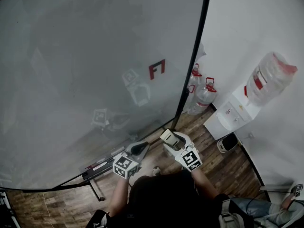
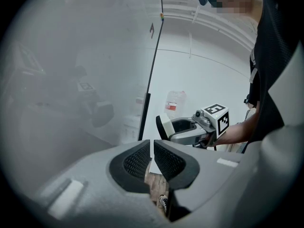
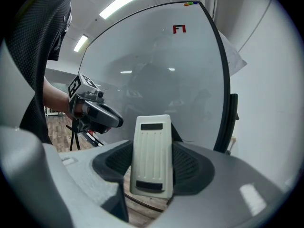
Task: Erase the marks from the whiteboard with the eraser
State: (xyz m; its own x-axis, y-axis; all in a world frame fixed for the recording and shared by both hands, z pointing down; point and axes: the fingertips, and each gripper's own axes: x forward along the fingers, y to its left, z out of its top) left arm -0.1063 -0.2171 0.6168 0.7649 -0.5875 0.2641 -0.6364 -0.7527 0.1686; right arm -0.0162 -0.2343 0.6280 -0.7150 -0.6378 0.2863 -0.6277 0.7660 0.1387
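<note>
The whiteboard [image 1: 85, 70] fills the left of the head view and carries a small red mark [image 1: 156, 69], also seen high up as the red mark [image 3: 179, 29] in the right gripper view. My right gripper [image 1: 170, 139] is shut on a white eraser [image 1: 168, 137] and is held low, below the board's bottom right corner. The eraser [image 3: 152, 151] stands upright between the right gripper's [image 3: 152, 167] dark pads. My left gripper [image 1: 139, 148] is shut with nothing in it, just left of the right one. In the left gripper view, the left gripper [image 2: 152, 156] points past the eraser [image 2: 165, 126].
The board's black frame [image 1: 192, 65] runs down its right side, with a pen tray [image 1: 102, 165] and stand leg below. Large water bottles [image 1: 204, 96] stand on the wooden floor by the wall. A white water dispenser [image 1: 235, 113] is at the right.
</note>
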